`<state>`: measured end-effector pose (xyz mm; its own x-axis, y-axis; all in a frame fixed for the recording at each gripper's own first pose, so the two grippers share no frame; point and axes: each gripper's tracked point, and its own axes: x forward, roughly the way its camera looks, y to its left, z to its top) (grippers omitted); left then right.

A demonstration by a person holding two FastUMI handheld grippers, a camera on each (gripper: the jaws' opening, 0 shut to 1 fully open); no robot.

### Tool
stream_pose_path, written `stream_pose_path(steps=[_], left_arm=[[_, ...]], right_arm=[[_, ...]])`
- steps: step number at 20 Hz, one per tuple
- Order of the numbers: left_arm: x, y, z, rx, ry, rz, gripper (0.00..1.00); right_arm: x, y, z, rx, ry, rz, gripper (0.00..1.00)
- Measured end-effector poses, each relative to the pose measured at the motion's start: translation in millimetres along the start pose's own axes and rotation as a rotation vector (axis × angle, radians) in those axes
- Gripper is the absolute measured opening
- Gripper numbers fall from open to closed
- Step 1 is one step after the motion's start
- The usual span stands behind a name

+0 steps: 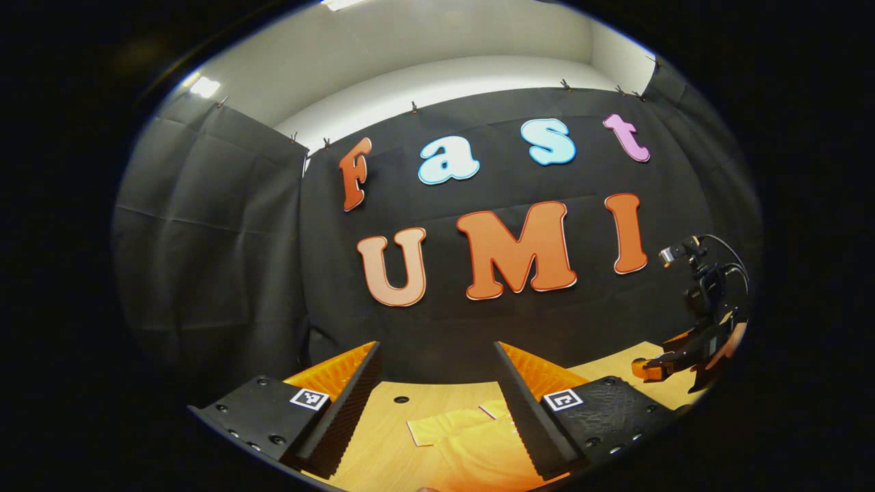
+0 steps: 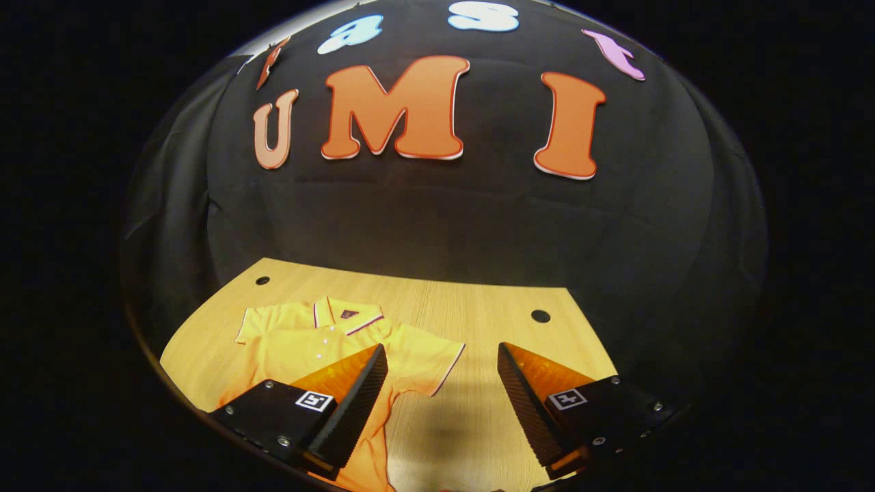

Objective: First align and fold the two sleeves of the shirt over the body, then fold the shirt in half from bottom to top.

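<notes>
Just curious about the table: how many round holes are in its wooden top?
2 holes in the right gripper view: one hole at the table's far left, one at its far right. More may be hidden.

You are working at a pale wooden table (image 2: 472, 301) with two small dark round holes (image 2: 540, 316), one near each far corner. Black cloth (image 2: 478, 219) hangs behind its far edge; above that cloth, a white wall (image 1: 437, 61) carries ceiling lights (image 1: 204, 86).

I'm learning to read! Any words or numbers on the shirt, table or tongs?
Shirt: collar patch too small to read.
Left tongs and right tongs: square black-and-white markers, patterns only, no words.
Table: no text.
</notes>
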<state>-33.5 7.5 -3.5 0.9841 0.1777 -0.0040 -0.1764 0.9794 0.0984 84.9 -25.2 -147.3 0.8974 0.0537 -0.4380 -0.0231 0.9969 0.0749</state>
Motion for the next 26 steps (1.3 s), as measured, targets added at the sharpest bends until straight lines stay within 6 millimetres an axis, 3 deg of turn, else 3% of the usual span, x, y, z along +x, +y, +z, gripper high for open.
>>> stream_pose_path(steps=[7,11,13,16,19,22,26], left_arm=[[-21.1,9.0,-18.3,0.021,0.065,0.097,0.98],[-11.6,21.1,-29.7,0.022,0.085,0.115,0.98],[-1.3,31.6,-39.7,0.006,0.104,0.115,0.98],[16.5,43.7,-54.3,-0.017,0.140,0.111,0.98],[32.1,55.1,-64.7,-0.013,0.164,0.110,0.96],[36.7,62.2,-76.9,-0.022,0.194,0.107,0.98],[37.5,77.1,-89.7,-0.020,0.231,0.132,0.98]], right_arm=[[79.2,1.3,-65.3,0.034,0.347,0.055,0.99],[118.6,2.1,-80.6,0.043,0.479,0.048,0.98],[135.5,3.8,-87.5,0.051,0.539,0.039,0.93],[152.1,16.1,-102.9,0.135,0.653,0.048,0.97],[170.6,7.7,-125.5,0.164,0.744,-0.006,0.97],[187.9,-5.5,-139.8,0.152,0.794,-0.061,0.92],[201.7,-6.3,-155.5,0.197,0.847,-0.102,0.83]])
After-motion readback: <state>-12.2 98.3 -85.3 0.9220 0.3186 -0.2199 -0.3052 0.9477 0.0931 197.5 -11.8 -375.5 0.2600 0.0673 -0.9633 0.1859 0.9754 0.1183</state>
